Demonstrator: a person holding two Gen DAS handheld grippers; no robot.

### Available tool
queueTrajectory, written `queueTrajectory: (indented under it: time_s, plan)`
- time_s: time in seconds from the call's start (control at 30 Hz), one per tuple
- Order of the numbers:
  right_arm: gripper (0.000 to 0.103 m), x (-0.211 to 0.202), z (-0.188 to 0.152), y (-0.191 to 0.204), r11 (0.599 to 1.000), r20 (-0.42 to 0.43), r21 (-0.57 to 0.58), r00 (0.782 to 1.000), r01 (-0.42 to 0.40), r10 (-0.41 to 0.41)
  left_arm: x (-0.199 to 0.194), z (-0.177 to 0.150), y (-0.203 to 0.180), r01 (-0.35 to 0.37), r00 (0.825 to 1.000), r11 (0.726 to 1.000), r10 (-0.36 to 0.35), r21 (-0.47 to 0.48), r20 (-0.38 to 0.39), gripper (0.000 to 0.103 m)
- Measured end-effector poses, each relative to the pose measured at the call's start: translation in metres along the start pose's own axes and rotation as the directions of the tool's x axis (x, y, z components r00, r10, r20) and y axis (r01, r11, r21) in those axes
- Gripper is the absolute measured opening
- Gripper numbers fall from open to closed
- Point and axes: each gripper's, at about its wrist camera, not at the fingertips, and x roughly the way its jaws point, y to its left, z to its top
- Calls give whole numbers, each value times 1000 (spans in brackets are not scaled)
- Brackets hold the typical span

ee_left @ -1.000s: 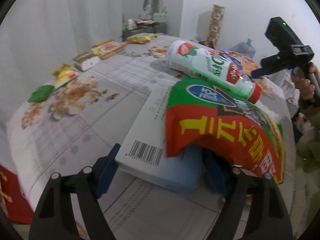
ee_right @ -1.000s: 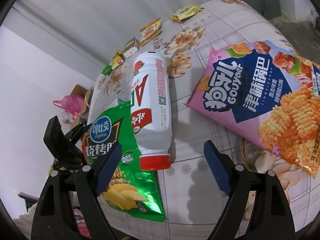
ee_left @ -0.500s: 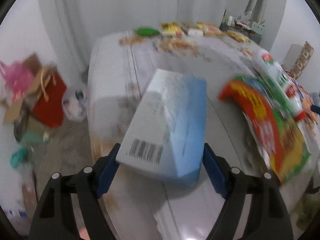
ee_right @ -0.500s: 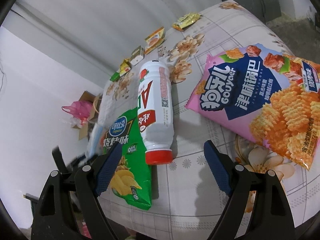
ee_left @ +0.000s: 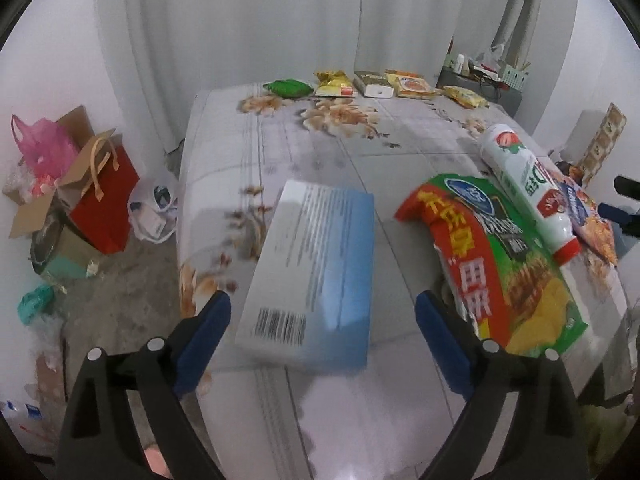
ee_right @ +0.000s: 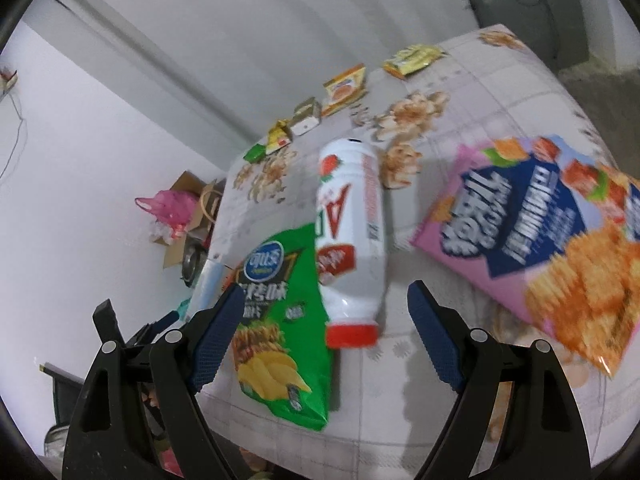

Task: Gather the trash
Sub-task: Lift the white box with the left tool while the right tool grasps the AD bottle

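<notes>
A white and blue box [ee_left: 316, 264] with a barcode lies blurred between my left gripper's [ee_left: 322, 304] jaws, near the table's corner. The jaws are opening, and there is a gap between each blue pad and the box. To its right lie a green and red chip bag [ee_left: 504, 256] and a white bottle [ee_left: 524, 184] with a red cap. My right gripper [ee_right: 326, 292] is open above the bottle's [ee_right: 352, 232] cap end and holds nothing. It has the chip bag [ee_right: 280, 320] on its left and a pink snack bag [ee_right: 540, 232] on its right.
The table [ee_left: 280, 148] wears a flowered cloth, with several small wrappers [ee_left: 372, 84] along its far edge. On the floor to the left stand a red paper bag [ee_left: 104, 200], a pink plastic bag [ee_left: 40, 148] and cardboard. A grey cabinet [ee_right: 532, 20] stands beyond the table.
The left gripper swung left toward the table's corner with the box, then its pads came off the box's sides. The chip bag no longer lies on the box. The right gripper rose slightly.
</notes>
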Motion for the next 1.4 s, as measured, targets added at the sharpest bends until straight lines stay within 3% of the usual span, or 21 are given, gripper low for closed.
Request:
queueTrajectory:
  time_s: [0.13,0.4,0.83,1.1,1.4]
  plan:
    - [80,27,15,5,999,-41,-18,998,45,-46,24,12,-3,-28,999,999,29,32,-31,91]
    - [78,67,28,5,983,-93,-73,980,167,-174,50,17,6,13,996,1000,-14,-19,-90,91]
    - [72,84,30,-4,977,-137,-65,968,202,-209,68,26,8,-12,994,999,8,-33,-109,90]
    - [63,95,30,-9,977,-154,-46,965,209,-213,73,31,0,-48,993,999,49,14,-111,79]
    - [56,96,28,-9,981,-145,-28,971,190,-192,72,33,0,-54,993,999,54,4,-104,75]
